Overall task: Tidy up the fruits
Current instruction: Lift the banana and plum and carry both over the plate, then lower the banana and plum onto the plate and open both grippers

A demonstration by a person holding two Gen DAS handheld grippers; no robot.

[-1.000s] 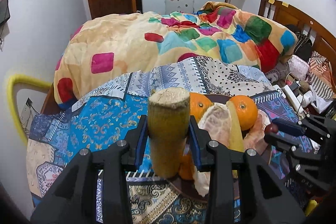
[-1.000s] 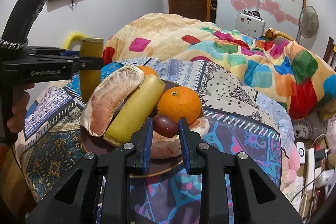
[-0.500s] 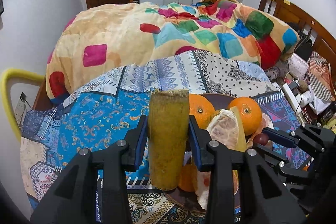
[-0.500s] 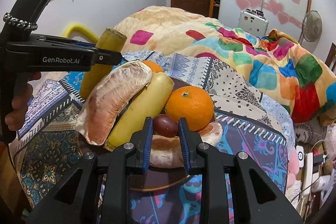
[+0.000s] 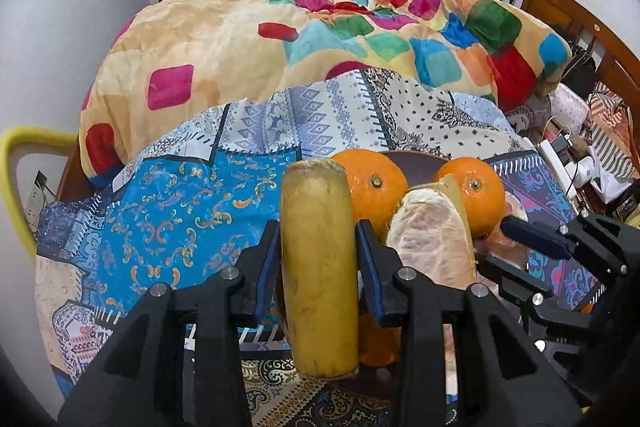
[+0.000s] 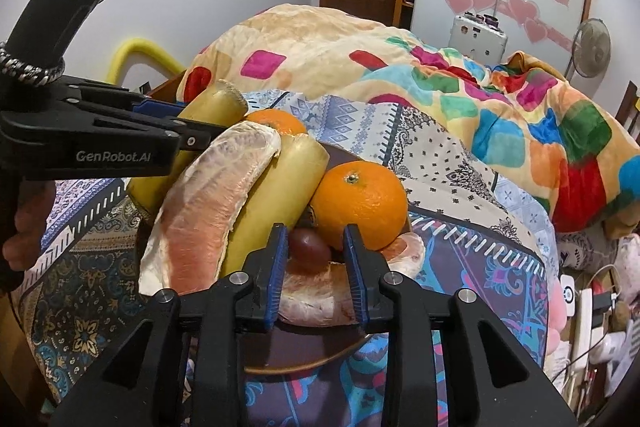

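My left gripper (image 5: 316, 231) is shut on a yellow cut stalk piece (image 5: 318, 267), held upright at the left edge of the brown plate (image 6: 304, 359). On the plate lie two oranges (image 6: 360, 203) (image 6: 276, 121), a peeled pomelo segment (image 6: 208, 203), a second yellow stalk (image 6: 280, 195) and another pomelo piece (image 6: 316, 291). The jaws of my right gripper (image 6: 314, 235) are opening around a small dark purple fruit (image 6: 310, 247). It rests on that pomelo piece with a gap on each side. In the right wrist view the left gripper (image 6: 212, 135) comes in from the left.
The plate sits on a patterned blue bedspread (image 5: 168, 211). Behind it is a heaped colourful quilt (image 5: 320, 43). A yellow rail (image 5: 16, 187) stands at the left, a wooden headboard (image 5: 580, 27) and cluttered cables and chargers (image 5: 572, 163) at the right. A hand (image 6: 24, 227) holds the left gripper's handle.
The left gripper has sunk with the stalk and tipped further down beside the plate. The right jaws have parted from the dark fruit, which now lies loose between them.
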